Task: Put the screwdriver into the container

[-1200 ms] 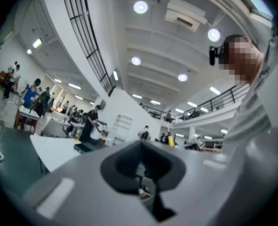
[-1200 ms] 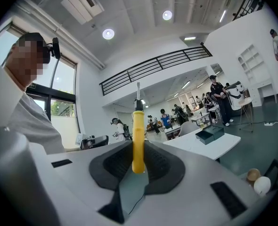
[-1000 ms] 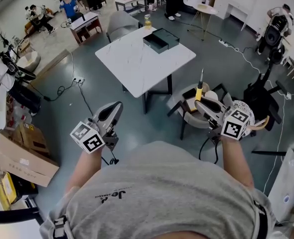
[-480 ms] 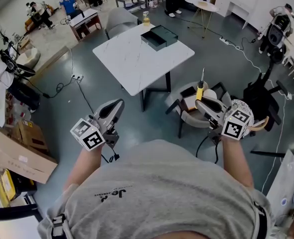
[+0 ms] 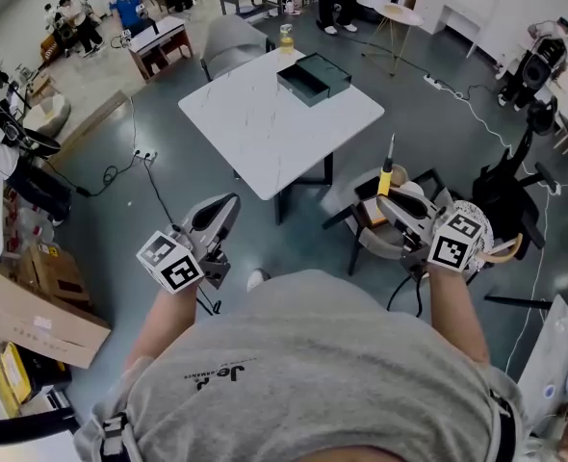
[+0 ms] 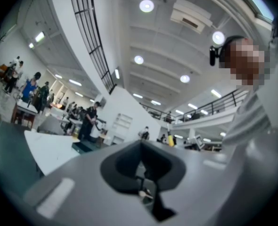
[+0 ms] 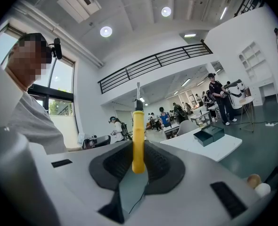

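Right gripper point(image 5: 396, 200): fingers clamped on the yellow handle of the screwdriver point(image 5: 386, 169), shaft pointing up. Left gripper point(image 5: 219, 212): fingers closed together, nothing between them. The dark container point(image 5: 311, 75) sits on the white desk point(image 5: 255, 128), well apart from both grippers.

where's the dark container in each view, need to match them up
Head view: the container sits top centre, on the far corner of the white table.
Left gripper view: small, low and left of centre, at the far end of the table.
Right gripper view: right of centre, on the table, to the right of the yellow screwdriver.
Shared landmark: the white table under it.
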`<state>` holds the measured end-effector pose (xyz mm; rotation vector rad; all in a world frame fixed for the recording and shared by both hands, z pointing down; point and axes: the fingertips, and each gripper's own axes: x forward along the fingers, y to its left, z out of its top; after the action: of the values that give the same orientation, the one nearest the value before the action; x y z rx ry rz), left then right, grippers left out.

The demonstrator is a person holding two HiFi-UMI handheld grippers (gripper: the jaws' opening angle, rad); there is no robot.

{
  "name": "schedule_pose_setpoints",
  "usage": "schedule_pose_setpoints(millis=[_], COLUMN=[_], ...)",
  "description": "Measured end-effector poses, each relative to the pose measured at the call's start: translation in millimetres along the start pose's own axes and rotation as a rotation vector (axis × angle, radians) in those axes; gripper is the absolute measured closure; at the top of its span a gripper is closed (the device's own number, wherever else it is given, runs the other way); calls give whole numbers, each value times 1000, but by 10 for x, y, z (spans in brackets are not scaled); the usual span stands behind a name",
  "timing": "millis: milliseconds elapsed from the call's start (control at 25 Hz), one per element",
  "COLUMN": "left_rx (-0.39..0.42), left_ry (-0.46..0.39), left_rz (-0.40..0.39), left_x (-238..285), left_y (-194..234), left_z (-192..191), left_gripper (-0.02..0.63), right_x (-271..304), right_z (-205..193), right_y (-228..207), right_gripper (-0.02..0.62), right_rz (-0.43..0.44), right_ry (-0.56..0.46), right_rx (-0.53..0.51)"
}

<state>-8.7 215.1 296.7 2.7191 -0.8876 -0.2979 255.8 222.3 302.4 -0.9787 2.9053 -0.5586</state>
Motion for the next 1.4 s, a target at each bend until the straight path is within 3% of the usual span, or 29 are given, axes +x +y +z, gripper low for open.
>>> schedule_pose_setpoints(millis=[440, 840, 1400], left_rx=[0, -23, -57], left_ry=[18, 26, 56], left_rz=[-120, -136, -159], left_x=[278, 331, 537], left_y=[1393, 2630, 3061], left_z=[504, 826, 739], left_gripper=[601, 603, 601], right_x=[1231, 2432, 2669], right_z=[387, 655, 685], right_y=[-365, -709, -1057], right_gripper=[525, 525, 525], right_rz=[-101, -126, -176], right_ry=[-42, -37, -20], right_rx=[-7, -6, 10])
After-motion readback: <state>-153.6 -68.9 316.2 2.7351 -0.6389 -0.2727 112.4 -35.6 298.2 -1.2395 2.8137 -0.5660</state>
